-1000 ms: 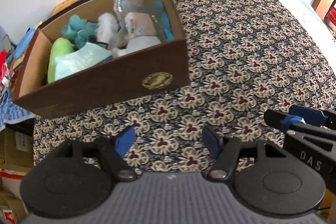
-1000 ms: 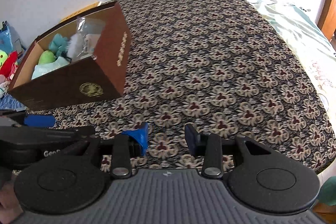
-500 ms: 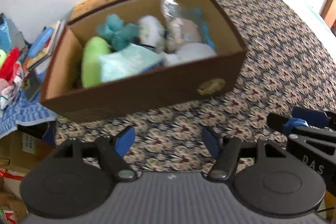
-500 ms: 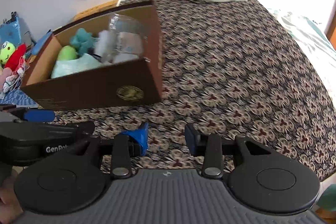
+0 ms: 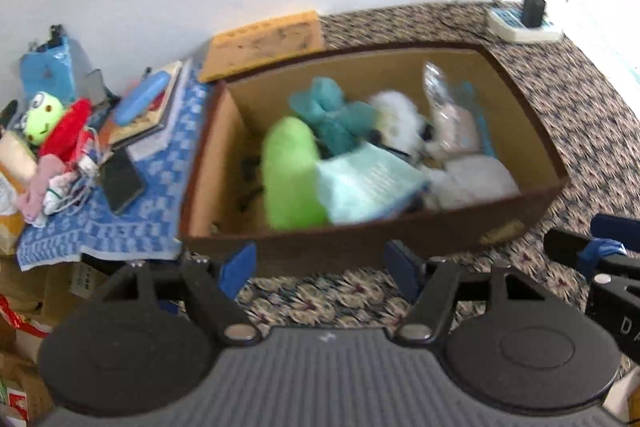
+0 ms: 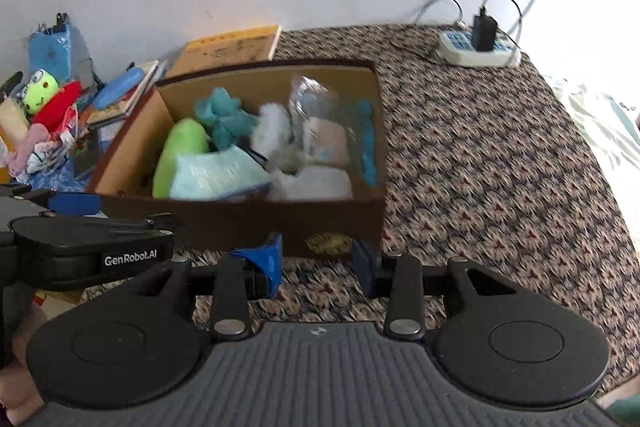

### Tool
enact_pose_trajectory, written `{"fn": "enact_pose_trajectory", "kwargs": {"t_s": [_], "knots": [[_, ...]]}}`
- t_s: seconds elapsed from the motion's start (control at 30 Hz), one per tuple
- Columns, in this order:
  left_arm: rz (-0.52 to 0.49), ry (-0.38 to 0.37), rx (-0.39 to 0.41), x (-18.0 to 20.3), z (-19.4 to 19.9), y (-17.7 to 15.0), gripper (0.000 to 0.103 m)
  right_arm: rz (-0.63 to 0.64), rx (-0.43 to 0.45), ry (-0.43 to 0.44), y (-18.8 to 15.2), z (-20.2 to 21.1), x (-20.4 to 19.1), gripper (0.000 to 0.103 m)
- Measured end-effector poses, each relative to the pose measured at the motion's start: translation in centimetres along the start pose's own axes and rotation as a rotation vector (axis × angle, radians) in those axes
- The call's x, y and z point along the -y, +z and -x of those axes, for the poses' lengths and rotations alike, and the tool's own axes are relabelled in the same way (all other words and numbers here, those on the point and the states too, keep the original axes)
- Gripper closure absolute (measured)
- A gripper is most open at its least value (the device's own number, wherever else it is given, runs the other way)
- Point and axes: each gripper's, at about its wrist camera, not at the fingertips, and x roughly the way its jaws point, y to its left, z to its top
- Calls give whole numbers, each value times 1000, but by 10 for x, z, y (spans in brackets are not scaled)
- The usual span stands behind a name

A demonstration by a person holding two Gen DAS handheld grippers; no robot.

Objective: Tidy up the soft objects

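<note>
Left wrist view, left gripper (image 5: 320, 265) tilted down before box (image 5: 360, 247), fingers parted, empty, right gripper (image 6: 318, 261) likewise, narrower.

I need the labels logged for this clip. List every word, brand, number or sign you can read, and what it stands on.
"GenRobot.AI": white print on the side of the left gripper, seen from the right wrist.
"DA", cut off by the frame edge: on the right gripper, seen from the left wrist.
Gold emblem on the brown box: blurred, unreadable.
Print on the pale green packet in the box: blurred, unreadable.
Marks on the tan board behind the box: unreadable.
</note>
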Motion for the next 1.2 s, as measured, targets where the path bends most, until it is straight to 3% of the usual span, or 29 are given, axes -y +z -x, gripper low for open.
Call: {"fn": "enact_pose_trajectory", "kwargs": {"t_s": [0.57,1.2], "knots": [[119,95,2,-28,-10,26,34,38,7,120,35,-32,-16,81],[87,110,4,-19,-17,32,34,-23,105,72,47,-26,-1,81]]}}
